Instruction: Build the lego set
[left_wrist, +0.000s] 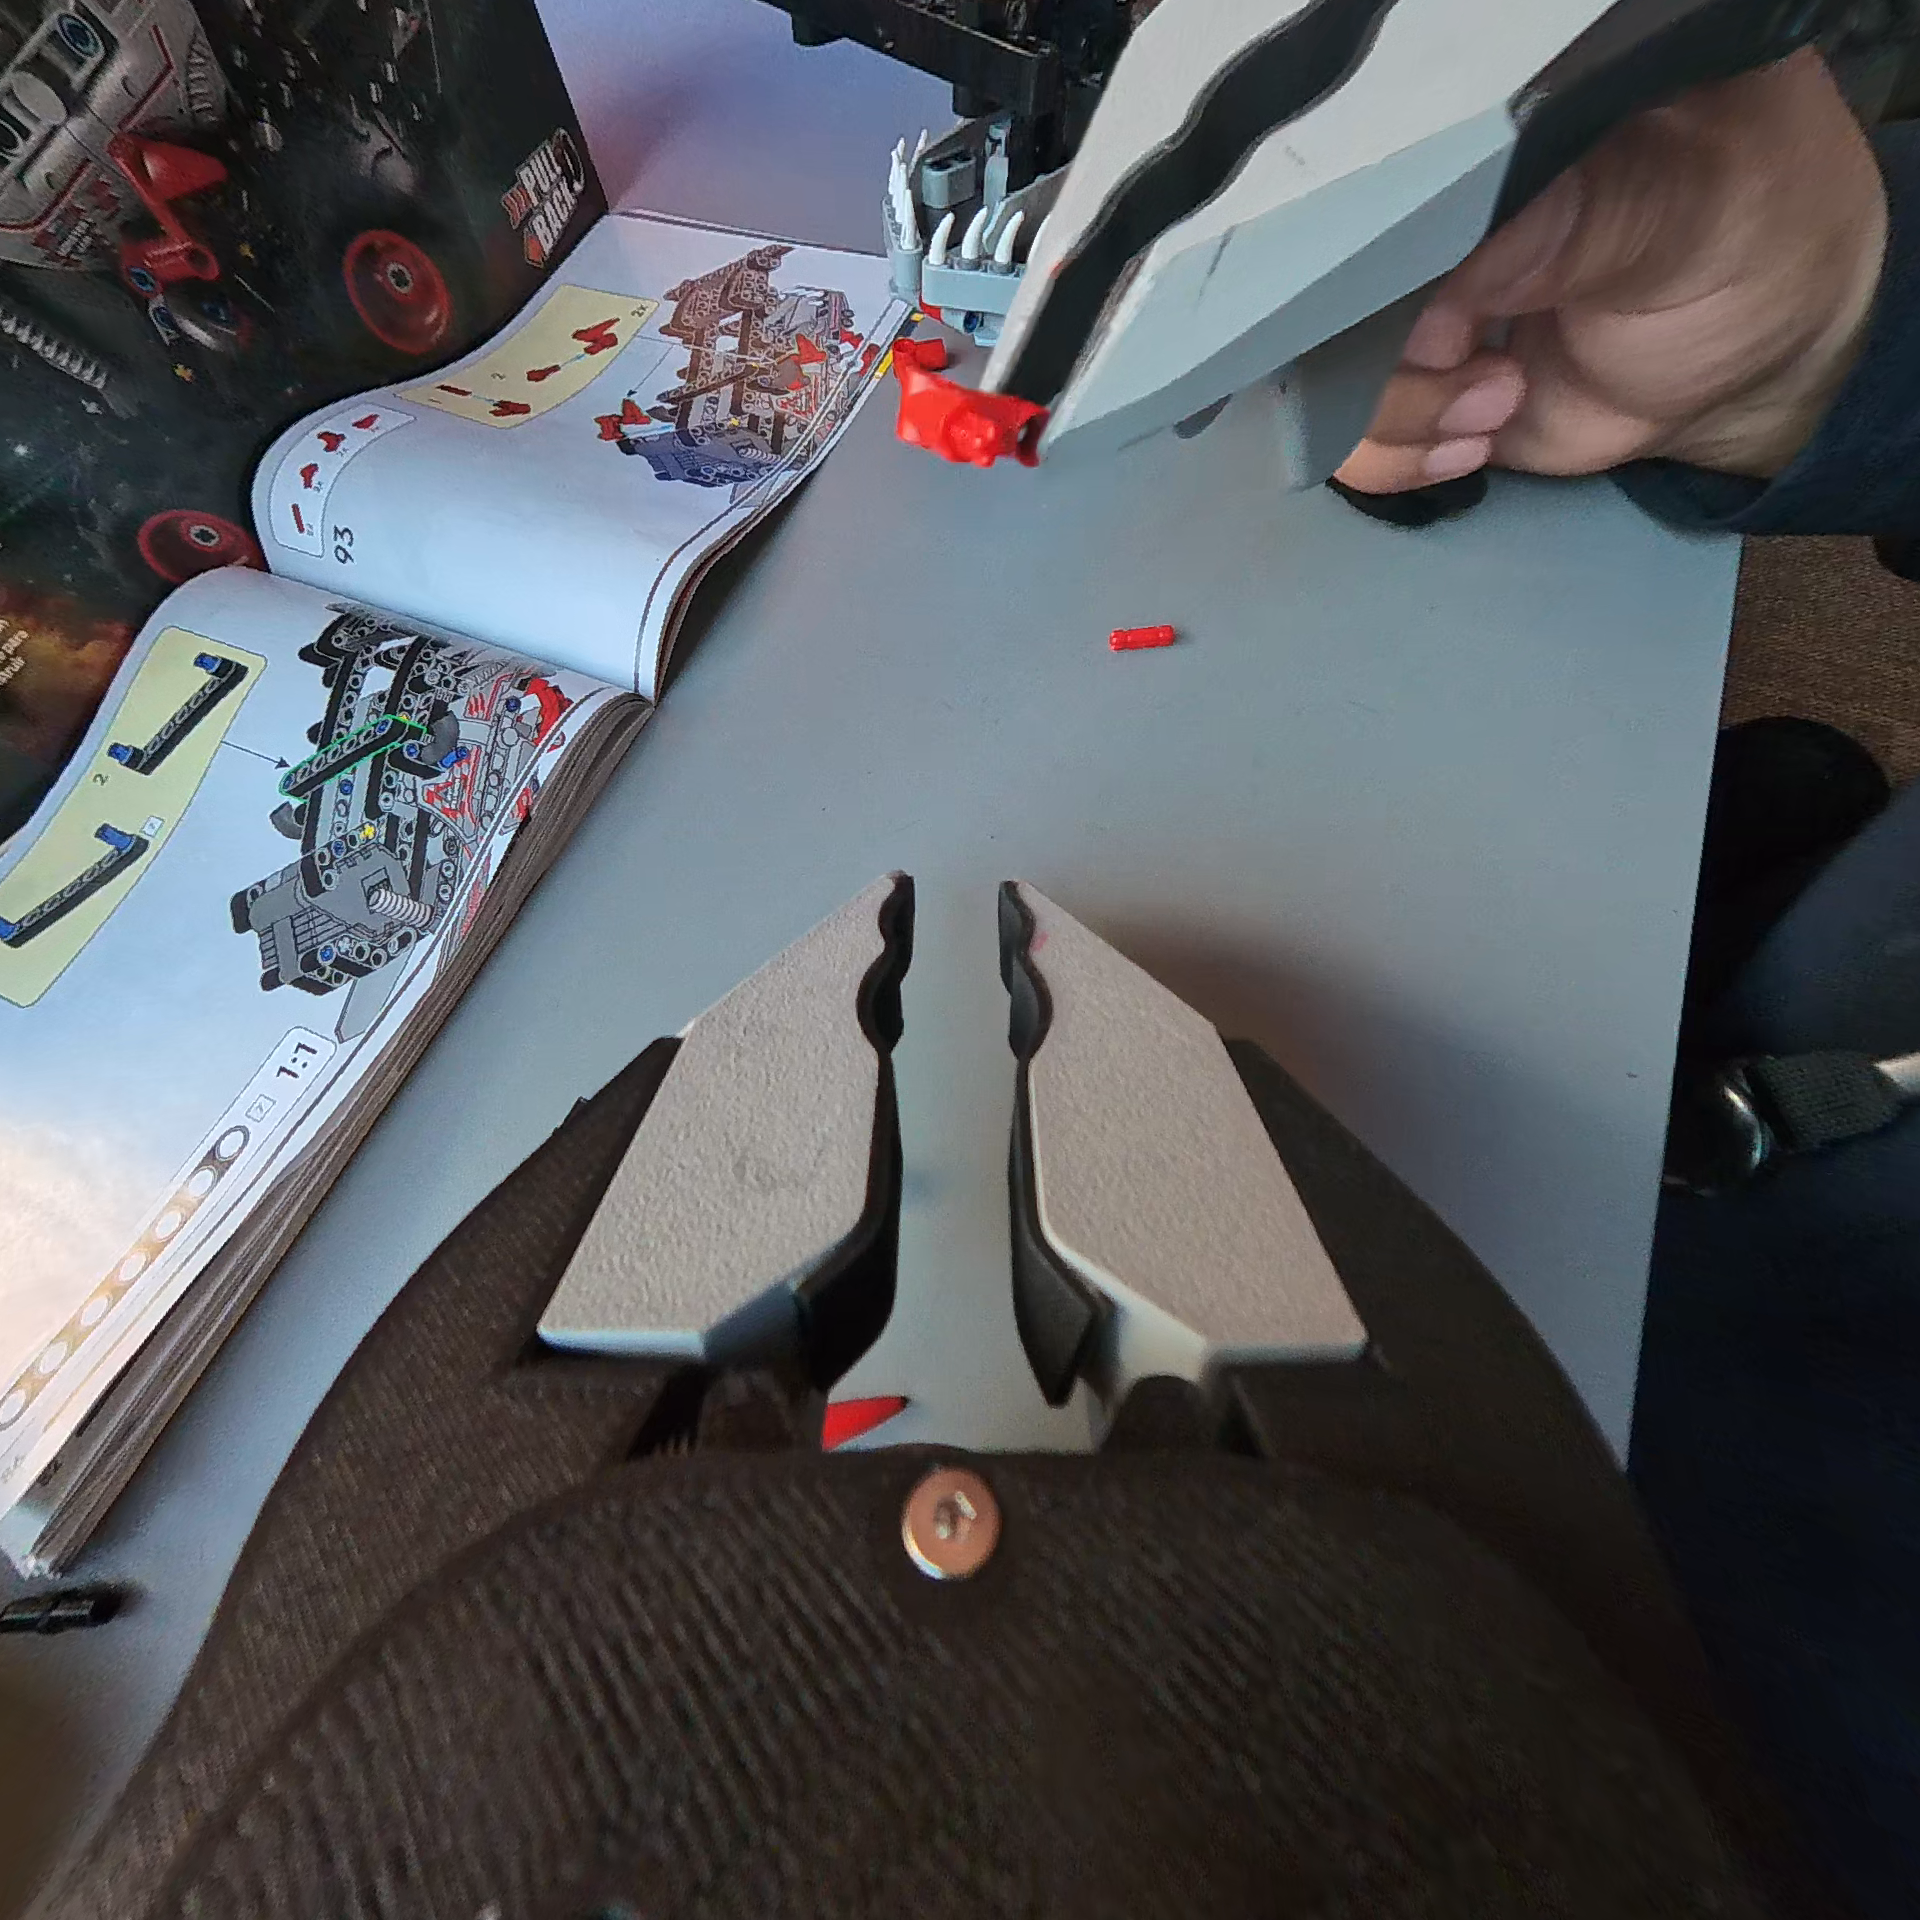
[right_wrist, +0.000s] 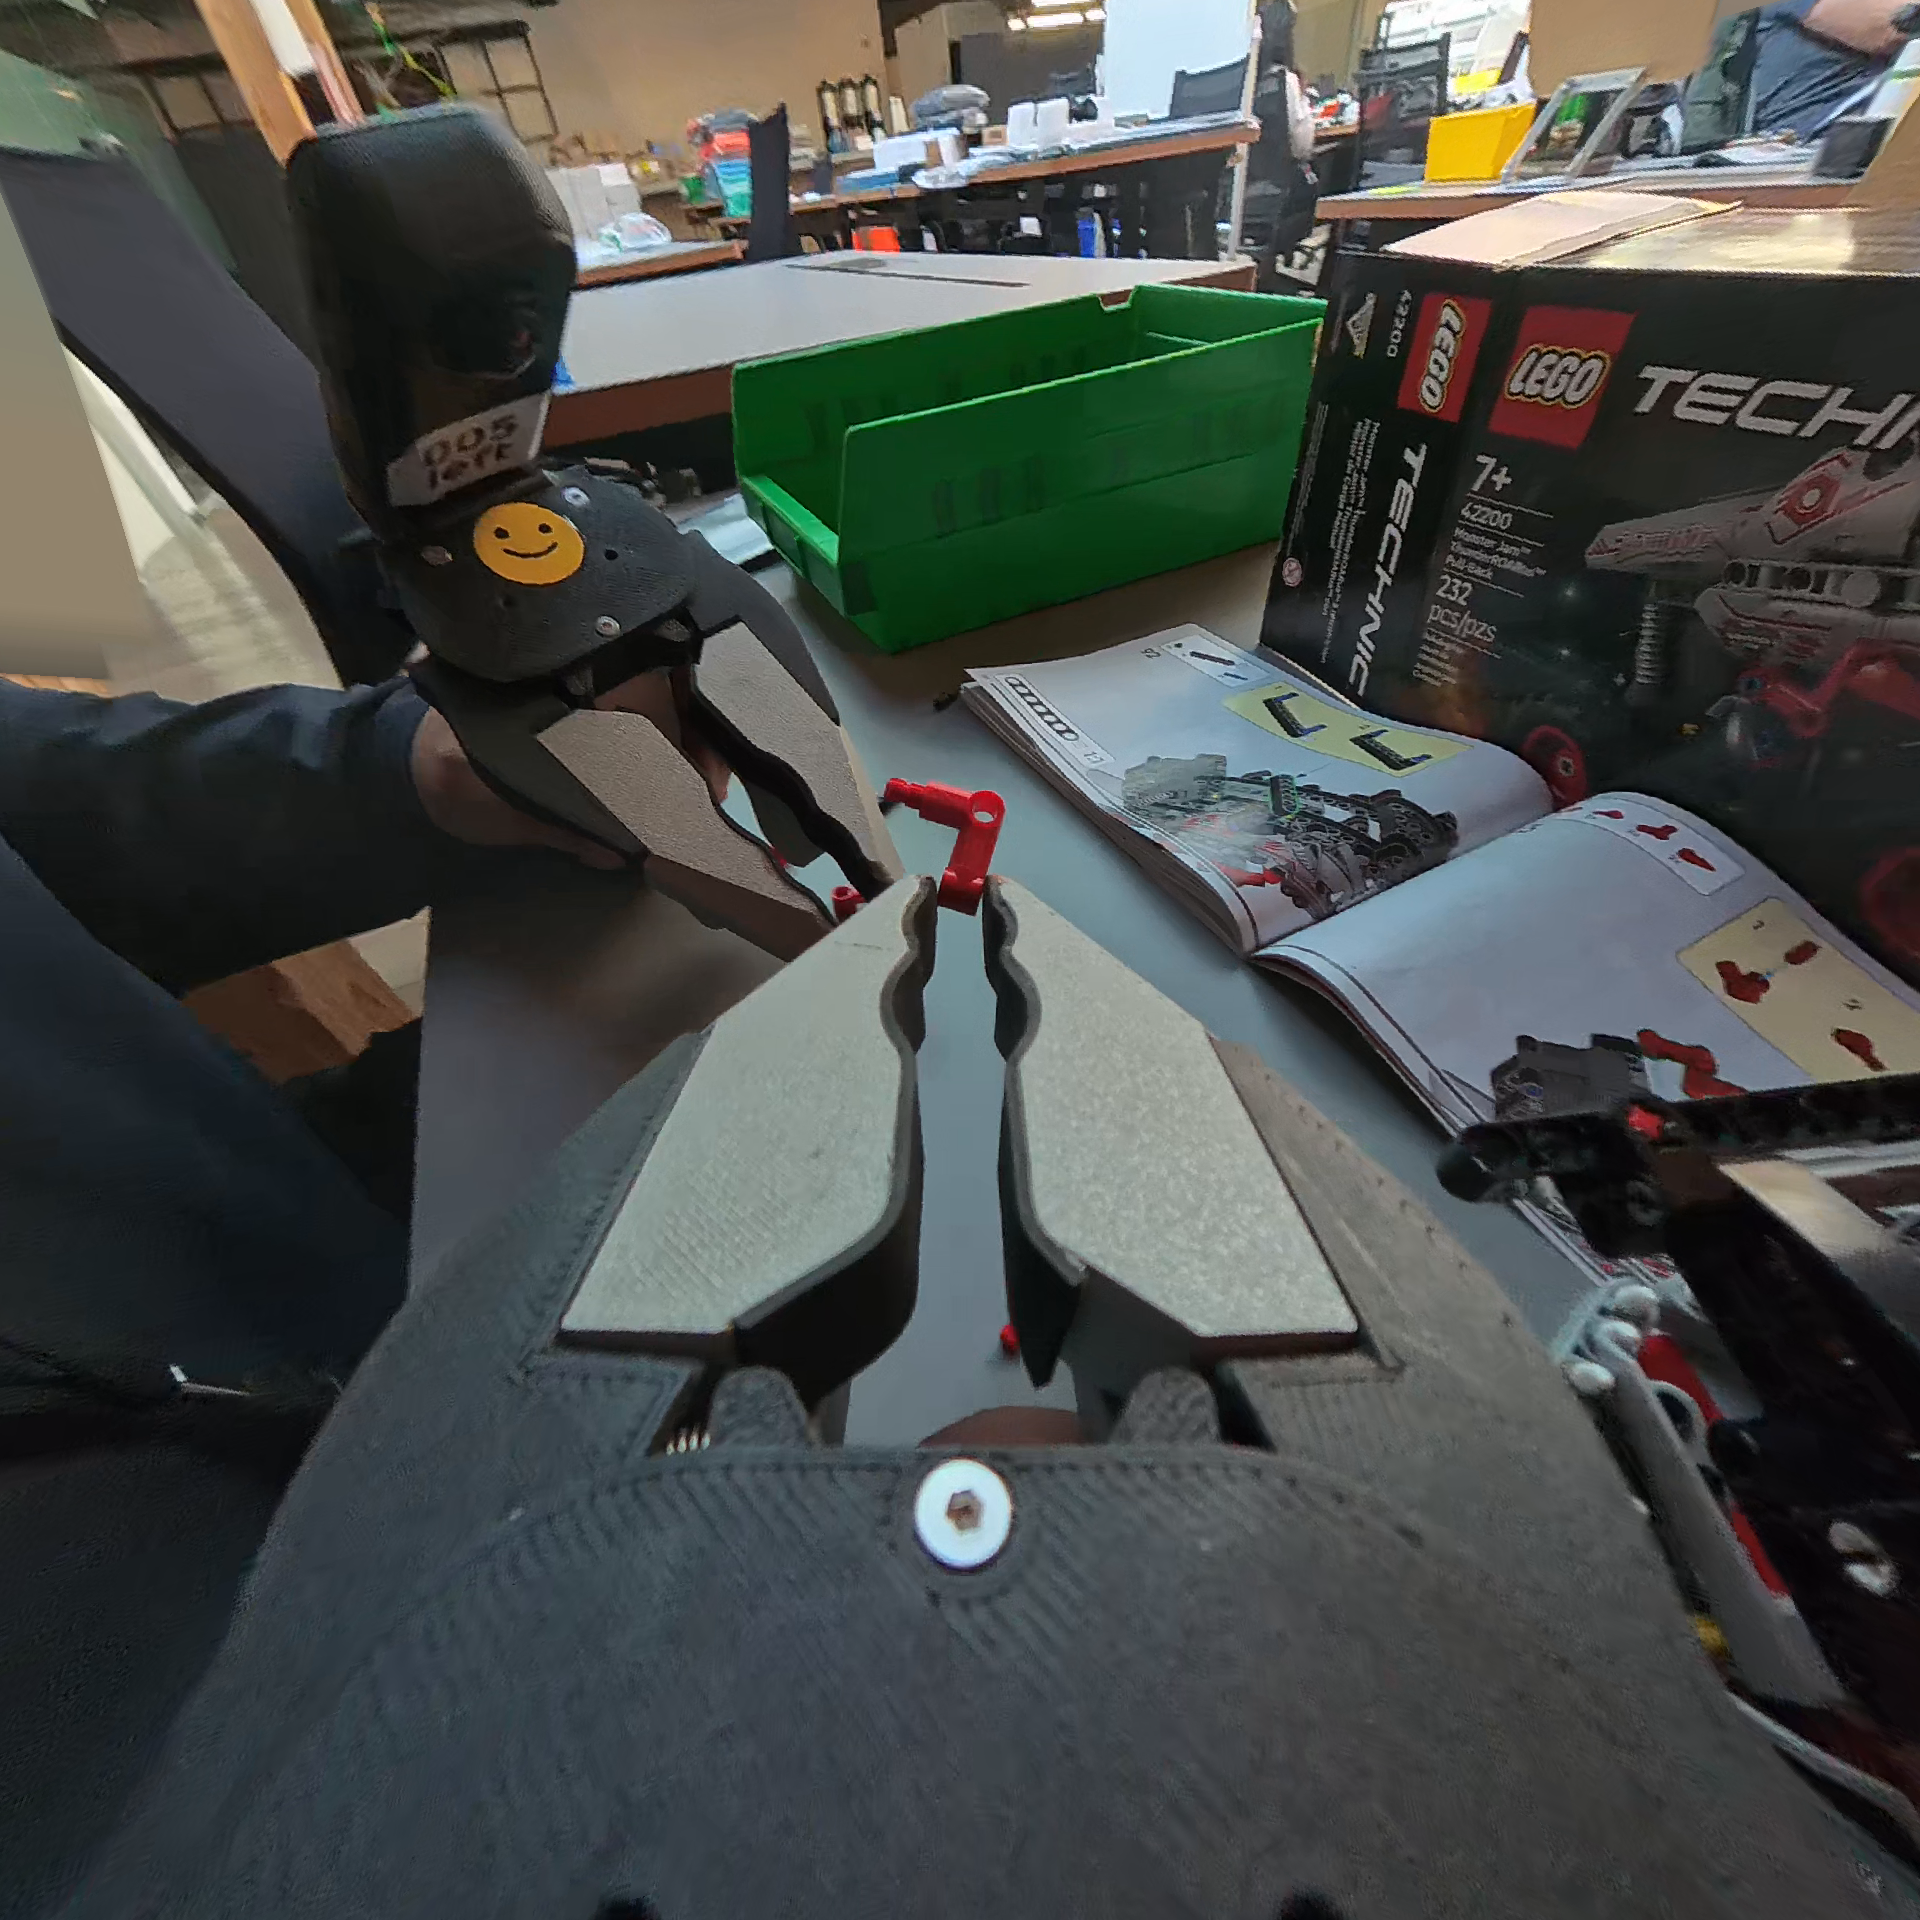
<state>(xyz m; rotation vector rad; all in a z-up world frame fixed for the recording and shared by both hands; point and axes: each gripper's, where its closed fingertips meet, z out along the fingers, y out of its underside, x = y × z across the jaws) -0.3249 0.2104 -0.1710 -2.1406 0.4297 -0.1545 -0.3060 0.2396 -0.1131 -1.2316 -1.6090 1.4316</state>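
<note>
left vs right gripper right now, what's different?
The right gripper is shut on an angled red connector piece at its fingertips; the left gripper is open and holds nothing. The right gripper is lifted off the grey table; the left gripper points low along it, toward a small red pin lying ahead. Both have the same grey fingers with black wavy pads.

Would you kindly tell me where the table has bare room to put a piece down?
Bare table lies between the open instruction booklet and the near table edge, holding only a small red pin. It is crowded toward the partly built model, the box and the green bin.
</note>
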